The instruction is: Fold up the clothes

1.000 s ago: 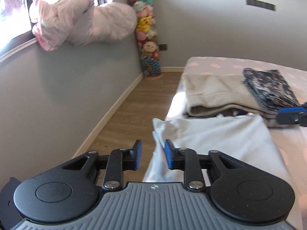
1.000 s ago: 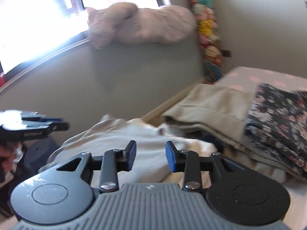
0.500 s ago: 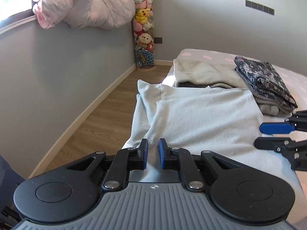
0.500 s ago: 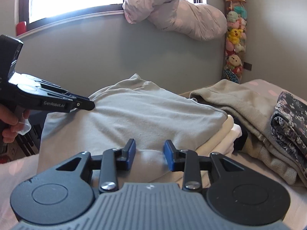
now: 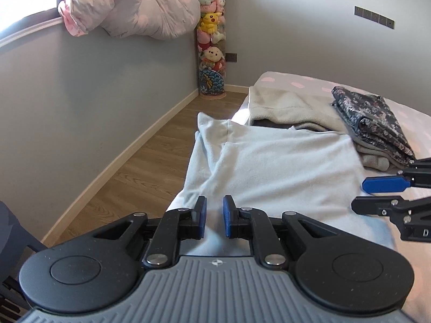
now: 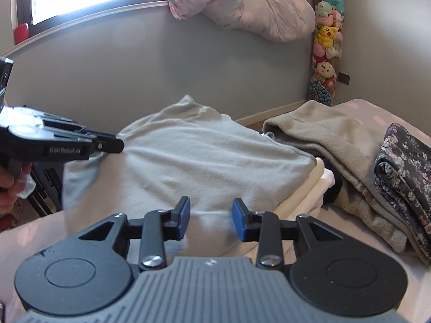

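Two folded garments, a beige fleece (image 5: pixel 282 107) and a floral piece (image 5: pixel 374 121), already sit stacked on the bed (image 5: pixel 301 80). The pale grey top (image 5: pixel 282 167) lies spread beside them, seemingly not fully folded. Left tongs (image 5: pixel 214 216) are opening narrowly over its near edge and right tongs (image 6: pixel 211 219) opening wider; neither visibly grips cloth.

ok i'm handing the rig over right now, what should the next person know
Left gripper: narrow gap, jaws opening, near edge of the light blue garment between them; grip unclear.
Right gripper: jaws opening, over the same garment, holding nothing.
Done: garment lies spread on the bed; beige fleece and floral piece lie folded beyond it.
Left: fold the blue garment, then probably stack it with the others.
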